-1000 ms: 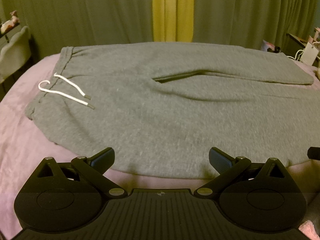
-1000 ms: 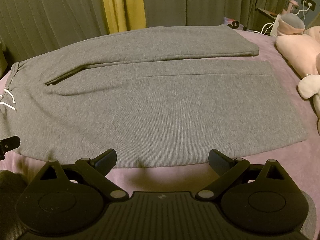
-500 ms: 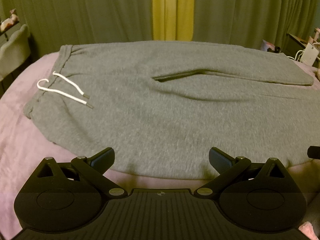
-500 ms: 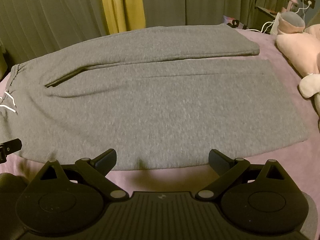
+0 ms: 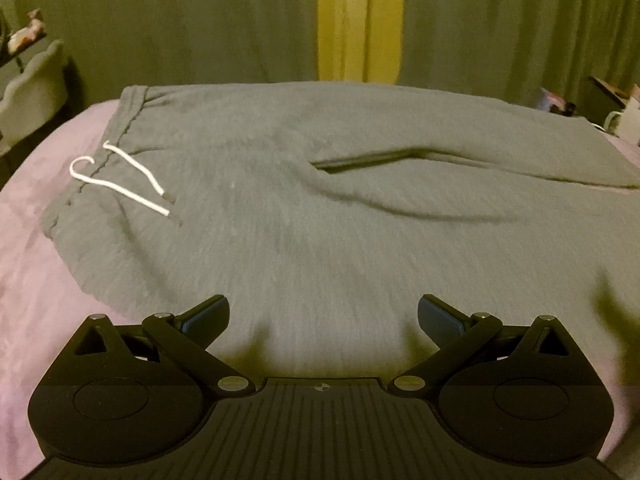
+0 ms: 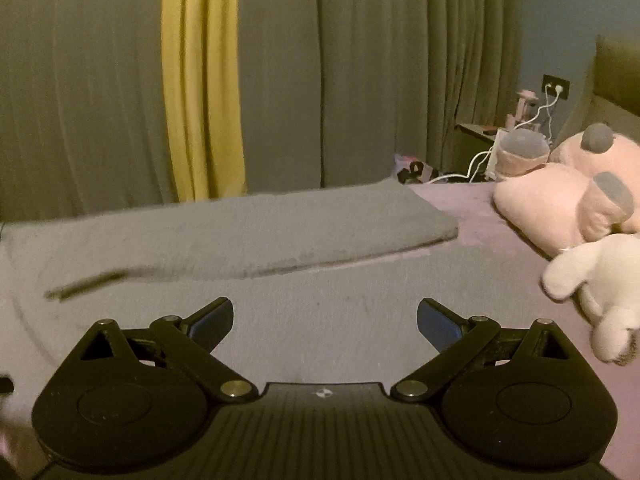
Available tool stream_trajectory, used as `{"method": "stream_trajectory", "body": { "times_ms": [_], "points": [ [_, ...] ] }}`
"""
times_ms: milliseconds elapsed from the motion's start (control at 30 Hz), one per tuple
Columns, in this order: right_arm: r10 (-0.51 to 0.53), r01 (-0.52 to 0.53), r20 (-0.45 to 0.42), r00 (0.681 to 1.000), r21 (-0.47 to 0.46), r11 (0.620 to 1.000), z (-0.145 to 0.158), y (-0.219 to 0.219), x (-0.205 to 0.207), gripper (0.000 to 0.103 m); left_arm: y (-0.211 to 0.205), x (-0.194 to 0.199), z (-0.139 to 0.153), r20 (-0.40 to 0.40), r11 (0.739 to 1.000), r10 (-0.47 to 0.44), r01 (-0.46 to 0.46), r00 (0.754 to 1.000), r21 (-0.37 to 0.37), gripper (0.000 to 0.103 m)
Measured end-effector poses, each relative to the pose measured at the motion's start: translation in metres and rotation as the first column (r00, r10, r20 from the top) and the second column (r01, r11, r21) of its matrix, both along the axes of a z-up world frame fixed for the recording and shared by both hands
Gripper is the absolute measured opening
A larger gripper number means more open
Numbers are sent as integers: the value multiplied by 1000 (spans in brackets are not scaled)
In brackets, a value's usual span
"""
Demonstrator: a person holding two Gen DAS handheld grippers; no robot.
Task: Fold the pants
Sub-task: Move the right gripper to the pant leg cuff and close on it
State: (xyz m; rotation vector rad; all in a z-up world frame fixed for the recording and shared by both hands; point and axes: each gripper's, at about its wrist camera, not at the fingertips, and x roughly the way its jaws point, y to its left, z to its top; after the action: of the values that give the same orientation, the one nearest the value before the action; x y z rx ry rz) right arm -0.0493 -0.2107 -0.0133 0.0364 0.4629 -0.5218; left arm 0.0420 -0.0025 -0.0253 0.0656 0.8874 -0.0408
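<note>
grey sweatpants (image 5: pixel 320 208) lie flat across the purple bed (image 5: pixel 36 264), waistband and white drawstring (image 5: pixel 120 180) toward its left edge, legs running right. my left gripper (image 5: pixel 323 314) and right gripper (image 6: pixel 325 316) both hang spread wide over the near side, holding nothing

Pink plush (image 6: pixel 560 200), white plush (image 6: pixel 600 280), perhaps a charger cable (image 6: pixel 480 160).

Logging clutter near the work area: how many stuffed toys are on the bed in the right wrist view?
2 visible. A pink plush lies at the far right of the bed; a white plush lies in front of it, at the frame's edge. More may sit beyond the frame.
</note>
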Motion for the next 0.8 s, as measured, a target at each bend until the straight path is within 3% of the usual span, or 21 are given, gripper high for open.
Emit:
{"method": "stream_trajectory", "body": {
  "times_ms": [67, 133, 300, 367, 467, 600, 733, 800],
  "points": [
    [73, -71, -13, 997, 114, 991, -6, -20, 21, 99, -1, 12, -6, 1, 1000, 25, -25, 1000, 9, 103],
    [85, -74, -51, 995, 191, 979, -7, -35, 48, 99, -1, 22, -14, 17, 998, 57, -57, 998, 22, 103],
    [88, -83, -48, 995, 101, 991, 8, -50, 126, 99, 8, 36, -38, 108, 988, 147, -151, 983, 30, 103],
    [94, -87, -80, 992, 91, 992, 12, -61, 170, 99, 14, 39, -48, 92, 984, 176, -177, 980, -3, 103],
    [86, -48, -172, 981, 214, 976, 8, -86, 246, 99, 23, 44, -53, 100, 975, 213, -206, 972, -78, 103],
    [-8, 59, -191, 981, 265, 963, 9, -114, 329, 98, 21, 53, -61, 101, 972, 237, -236, 966, -25, 103],
    [-129, 208, -216, 968, 397, 894, -7, -144, 387, 97, 22, 61, -69, 81, 970, 243, -243, 967, -11, 103],
    [-183, 259, -214, 960, 415, 872, -17, -154, 402, 95, 23, 62, -70, 83, 970, 244, -243, 966, -14, 103]
  ]
}}
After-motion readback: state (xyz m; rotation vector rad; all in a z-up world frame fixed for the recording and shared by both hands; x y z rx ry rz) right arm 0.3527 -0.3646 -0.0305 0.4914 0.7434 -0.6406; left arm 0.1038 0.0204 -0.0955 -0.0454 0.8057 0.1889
